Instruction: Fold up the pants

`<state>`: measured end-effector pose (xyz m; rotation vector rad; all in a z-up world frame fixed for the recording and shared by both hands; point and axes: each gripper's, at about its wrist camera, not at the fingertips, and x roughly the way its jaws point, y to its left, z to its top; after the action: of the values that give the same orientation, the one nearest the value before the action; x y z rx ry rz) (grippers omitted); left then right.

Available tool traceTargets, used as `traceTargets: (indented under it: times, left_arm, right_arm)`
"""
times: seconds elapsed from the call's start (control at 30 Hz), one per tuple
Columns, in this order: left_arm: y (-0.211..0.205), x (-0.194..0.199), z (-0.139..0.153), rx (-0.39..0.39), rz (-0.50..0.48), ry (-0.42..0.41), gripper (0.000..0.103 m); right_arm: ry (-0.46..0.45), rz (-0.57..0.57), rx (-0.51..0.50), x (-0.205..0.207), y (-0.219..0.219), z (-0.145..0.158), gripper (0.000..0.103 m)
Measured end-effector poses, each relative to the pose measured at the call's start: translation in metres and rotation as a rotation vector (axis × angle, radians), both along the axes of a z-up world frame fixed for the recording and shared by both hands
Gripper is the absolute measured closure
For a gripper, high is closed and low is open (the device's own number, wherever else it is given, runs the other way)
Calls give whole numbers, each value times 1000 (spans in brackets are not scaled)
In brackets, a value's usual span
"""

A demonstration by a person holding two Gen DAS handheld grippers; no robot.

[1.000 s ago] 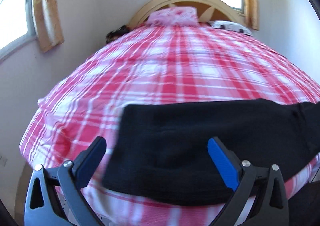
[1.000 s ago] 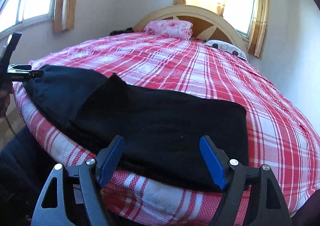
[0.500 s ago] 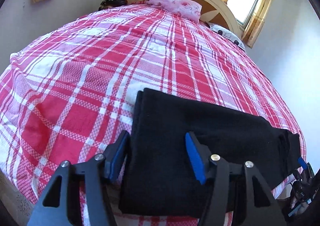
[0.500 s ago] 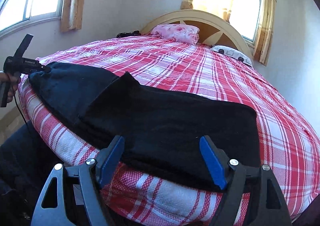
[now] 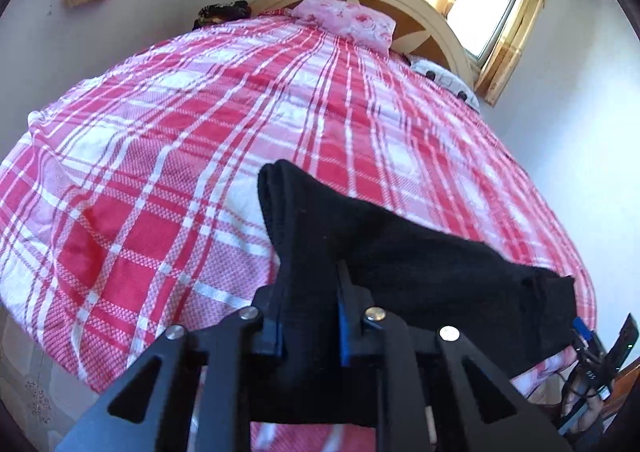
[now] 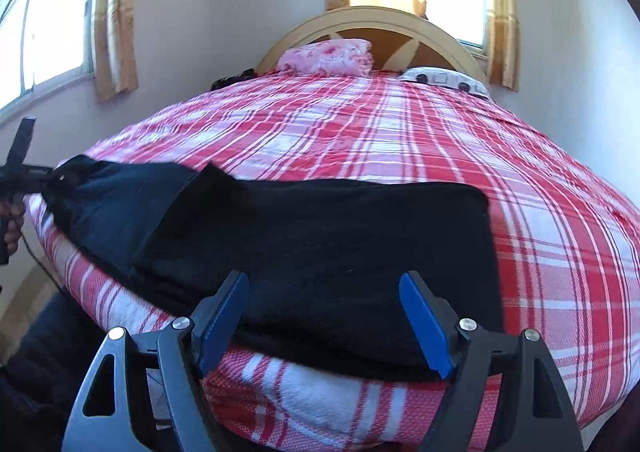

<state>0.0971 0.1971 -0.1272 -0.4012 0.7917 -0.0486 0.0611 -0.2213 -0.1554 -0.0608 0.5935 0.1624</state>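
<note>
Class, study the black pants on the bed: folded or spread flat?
Partly folded: the pants lie doubled on the bed, one end pinched in the left gripper.

Pants (image 6: 320, 244): matt black cloth, soft-looking. Bedspread (image 5: 168, 187): coarse woven red-and-white check cloth. Left gripper (image 5: 310, 316): matt black plastic, shiny metal rivets; headboard (image 6: 384, 17) smooth painted wood.

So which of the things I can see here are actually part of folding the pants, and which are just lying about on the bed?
Part of the job:
- black pants, spread along the near edge of the bed
- left gripper, shut on one end of them
- right gripper, open at the other end

Just lying about:
- pink floral pillow
- white spotted pillow
- dark bundle by the headboard
</note>
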Motion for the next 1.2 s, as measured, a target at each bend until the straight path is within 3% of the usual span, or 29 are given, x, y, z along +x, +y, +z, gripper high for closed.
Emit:
traceTargets:
  times: [0.1,0.27,0.63,0.93,1.2]
  left_arm:
    - [-10,-11,28,-74,-12,-45,84]
    - [-52,-17,73,-121,-82,-113,84]
    - [-180,2,128,-94,-289,-178,84]
    - [-281,41,110,-38,-465,-111,84]
    - [-346,63,76,-9,-549,-37,84]
  right_arm:
    - [-4,-40,24,3,-12,6,24]
    - [-5,-123,49,8,-33,11,24]
    - [-1,-279,80,13,-71,14,24]
    - [20,-450,190,15,-122,12,24]
    - [-11,-497,247,11,-142,14,24]
